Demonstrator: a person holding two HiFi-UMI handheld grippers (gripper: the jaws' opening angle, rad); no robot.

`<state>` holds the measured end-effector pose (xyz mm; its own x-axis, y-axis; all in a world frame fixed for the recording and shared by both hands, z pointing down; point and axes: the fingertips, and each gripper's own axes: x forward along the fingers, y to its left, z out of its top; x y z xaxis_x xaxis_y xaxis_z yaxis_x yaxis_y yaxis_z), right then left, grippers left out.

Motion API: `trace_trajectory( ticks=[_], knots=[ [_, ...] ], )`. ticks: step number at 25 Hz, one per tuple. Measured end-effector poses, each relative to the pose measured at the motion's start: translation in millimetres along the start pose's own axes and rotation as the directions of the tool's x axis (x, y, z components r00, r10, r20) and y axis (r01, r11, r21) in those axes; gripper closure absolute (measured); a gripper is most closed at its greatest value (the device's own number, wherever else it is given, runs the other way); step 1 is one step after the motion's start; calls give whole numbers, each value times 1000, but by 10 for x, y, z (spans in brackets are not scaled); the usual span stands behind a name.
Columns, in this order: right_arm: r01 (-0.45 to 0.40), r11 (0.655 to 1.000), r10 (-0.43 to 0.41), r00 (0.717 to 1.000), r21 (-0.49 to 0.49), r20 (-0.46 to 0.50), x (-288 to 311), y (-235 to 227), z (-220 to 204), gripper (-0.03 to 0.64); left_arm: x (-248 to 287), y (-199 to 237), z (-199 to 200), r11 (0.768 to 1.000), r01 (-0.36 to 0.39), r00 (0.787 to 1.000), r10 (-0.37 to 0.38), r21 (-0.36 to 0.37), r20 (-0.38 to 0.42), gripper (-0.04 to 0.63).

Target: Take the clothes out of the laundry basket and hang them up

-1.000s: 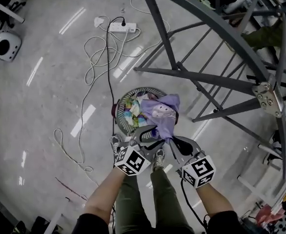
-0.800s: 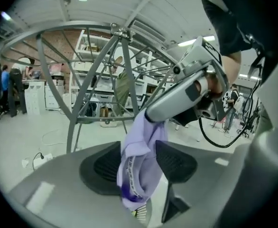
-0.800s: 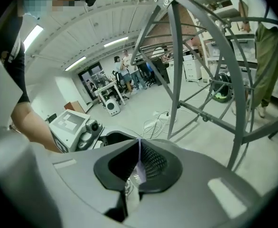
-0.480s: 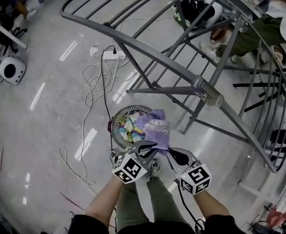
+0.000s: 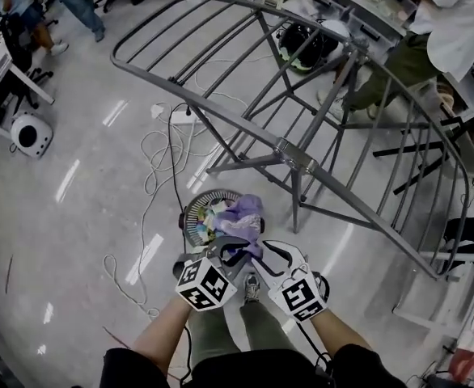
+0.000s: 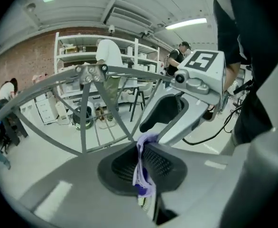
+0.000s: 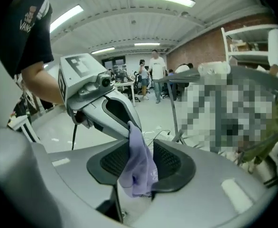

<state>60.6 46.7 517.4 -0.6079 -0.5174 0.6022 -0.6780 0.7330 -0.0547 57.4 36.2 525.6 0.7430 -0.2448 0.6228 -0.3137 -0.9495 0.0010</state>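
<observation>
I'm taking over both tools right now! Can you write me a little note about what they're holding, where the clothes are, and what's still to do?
Left tool: shut on the purple garment.
Right tool: its jaws have just been opening; the same garment hangs between them, not squeezed.
Things: the garment is held over the laundry basket on the floor; more clothes lie inside. The drying rack stands just beyond.
Done: one garment picked up.
Left: hang it on the rack, then the others.

Head view steeply down, gripper views close along their jaws, all sharing the rack point(image 5: 295, 153)
</observation>
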Motion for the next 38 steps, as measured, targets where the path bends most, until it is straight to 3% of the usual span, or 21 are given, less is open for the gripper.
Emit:
trace_trajectory(
  ticks=[4, 8, 12, 16, 19, 22, 29, 32, 38],
  knots=[
    [-15, 997, 17, 999, -77, 27, -180, 81, 271, 485, -253, -28, 251, 999, -43, 999, 44, 31, -21, 574],
    [-13, 993, 20, 998, -120, 59, -368, 103, 501, 498, -474, -71, 532, 996, -64, 998, 64, 55, 7, 572],
    [5, 979, 16, 995, -203, 102, -590, 190, 766, 575, -691, -98, 778, 994, -87, 996, 85, 71, 41, 572],
    [7, 979, 22, 990, -203, 140, -803, 190, 1061, 589, -874, -123, 981, 988, -119, 989, 109, 96, 103, 569],
    [21, 981, 11, 987, -194, 161, -941, 133, 1253, 591, -1002, -135, 1072, 989, -137, 976, 126, 52, 178, 561],
    [30, 983, 5, 982, -181, 186, -1075, 59, 1429, 591, -1105, -98, 1057, 986, -164, 962, 159, 3, 221, 495],
    [31, 987, 11, 965, -158, 261, -1523, 45, 1986, 591, -1010, -101, 642, 984, -171, 969, 178, -55, 173, 409],
    [61, 985, -13, 959, -161, 283, -1665, 21, 2171, 591, -936, -147, 576, 979, -168, 965, 186, -114, 183, 383],
    [66, 983, -10, 952, -174, 305, -1738, 150, 2308, 591, -1040, -61, 773, 947, -115, 916, 218, -301, 335, 387]
  ],
)
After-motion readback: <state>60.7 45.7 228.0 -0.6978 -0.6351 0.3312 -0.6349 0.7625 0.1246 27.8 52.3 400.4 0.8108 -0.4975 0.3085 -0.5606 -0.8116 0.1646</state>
